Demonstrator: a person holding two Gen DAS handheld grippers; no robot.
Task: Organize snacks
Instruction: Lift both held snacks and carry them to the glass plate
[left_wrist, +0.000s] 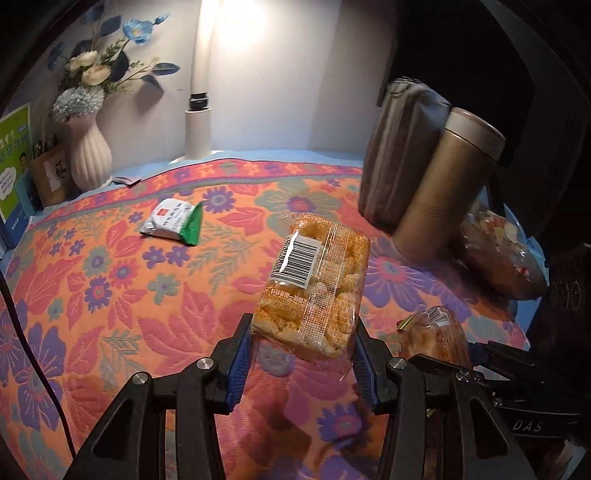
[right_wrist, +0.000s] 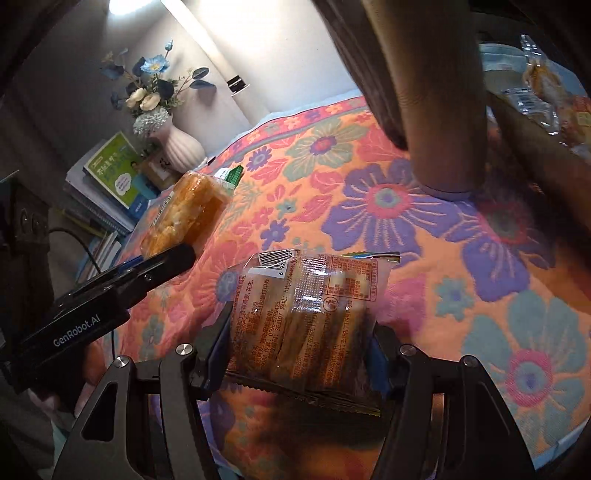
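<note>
snack pack between left claw pads (gripped)

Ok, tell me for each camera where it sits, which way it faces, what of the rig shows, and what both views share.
Left wrist: sits on the left gripper, looking down along its fingers across the floral cloth toward the wall; it clamps a yellow snack pack.
Right wrist: sits on the right gripper, facing the same cloth; it clamps a printed snack pack.
Shared: the white vase, the green-and-white packet, the thermos, and each other's gripper.
</note>
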